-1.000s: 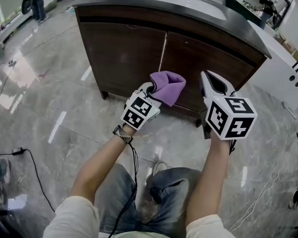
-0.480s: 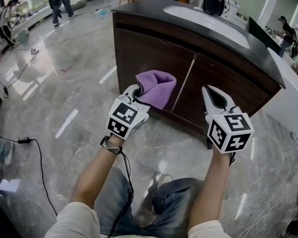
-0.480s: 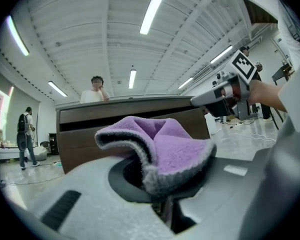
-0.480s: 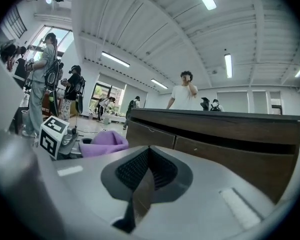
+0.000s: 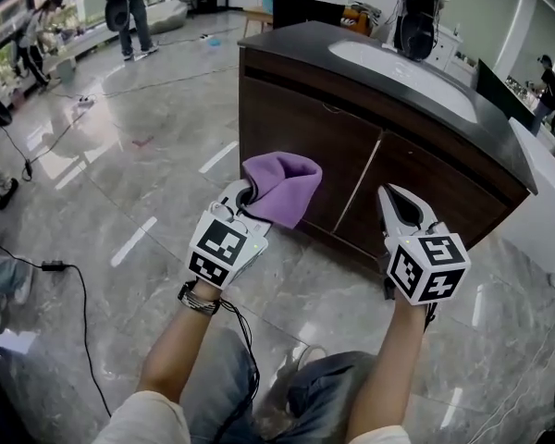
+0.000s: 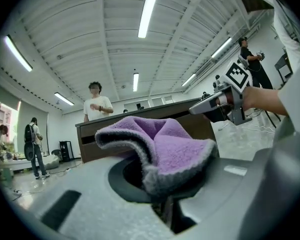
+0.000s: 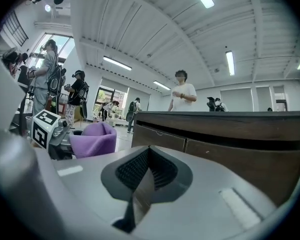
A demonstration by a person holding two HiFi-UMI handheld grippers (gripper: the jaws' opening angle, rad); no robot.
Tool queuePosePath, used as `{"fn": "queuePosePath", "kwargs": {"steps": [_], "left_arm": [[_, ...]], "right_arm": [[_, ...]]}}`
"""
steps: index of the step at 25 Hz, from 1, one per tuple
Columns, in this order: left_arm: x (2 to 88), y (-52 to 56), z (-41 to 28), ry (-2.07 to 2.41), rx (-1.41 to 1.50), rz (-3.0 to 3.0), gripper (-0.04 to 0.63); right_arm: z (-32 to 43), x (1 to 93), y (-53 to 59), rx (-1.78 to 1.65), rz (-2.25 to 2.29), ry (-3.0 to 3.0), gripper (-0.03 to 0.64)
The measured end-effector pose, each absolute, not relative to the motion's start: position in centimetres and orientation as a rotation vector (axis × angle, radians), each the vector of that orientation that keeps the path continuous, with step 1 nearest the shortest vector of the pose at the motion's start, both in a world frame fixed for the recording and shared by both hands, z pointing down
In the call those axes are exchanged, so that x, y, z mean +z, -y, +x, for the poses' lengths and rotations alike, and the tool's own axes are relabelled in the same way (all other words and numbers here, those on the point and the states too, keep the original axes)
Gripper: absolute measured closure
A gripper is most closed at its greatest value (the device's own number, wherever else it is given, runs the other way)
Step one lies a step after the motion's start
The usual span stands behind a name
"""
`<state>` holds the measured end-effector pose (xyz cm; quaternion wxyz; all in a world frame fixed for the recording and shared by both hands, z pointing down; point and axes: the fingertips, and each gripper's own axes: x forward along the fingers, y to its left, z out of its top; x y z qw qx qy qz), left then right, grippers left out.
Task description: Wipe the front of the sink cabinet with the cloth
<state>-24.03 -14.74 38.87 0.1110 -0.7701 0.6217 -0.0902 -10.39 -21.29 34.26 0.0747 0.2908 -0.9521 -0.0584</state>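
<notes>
The sink cabinet is dark brown with two doors, a black top and a white basin. My left gripper is shut on a bunched purple cloth, held up short of the left door without touching it. In the left gripper view the cloth bulges out of the closed jaws, with the cabinet behind. My right gripper hovers before the right door, shut with nothing in it. The right gripper view shows its pads meeting, the cloth at left and the cabinet ahead.
Glossy marble floor surrounds the cabinet. A black cable trails on the floor at left. A white unit stands right of the cabinet. A person stands behind the counter, and others are farther back at left.
The cabinet has shifted rightward in the head view. My left gripper with the cloth has drifted down and left, still shut on it. The right gripper has barely moved.
</notes>
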Motion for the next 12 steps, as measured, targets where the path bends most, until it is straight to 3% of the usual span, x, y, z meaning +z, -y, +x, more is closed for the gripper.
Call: {"fn": "queuePosePath", "kwargs": {"steps": [12], "left_arm": [[36.8,15.4,-23.2,-1.777,-0.211,-2.269,0.548]], "right_arm": [[-10.1,33.1,21.0,-0.145,0.871,2.901,0.609]]}}
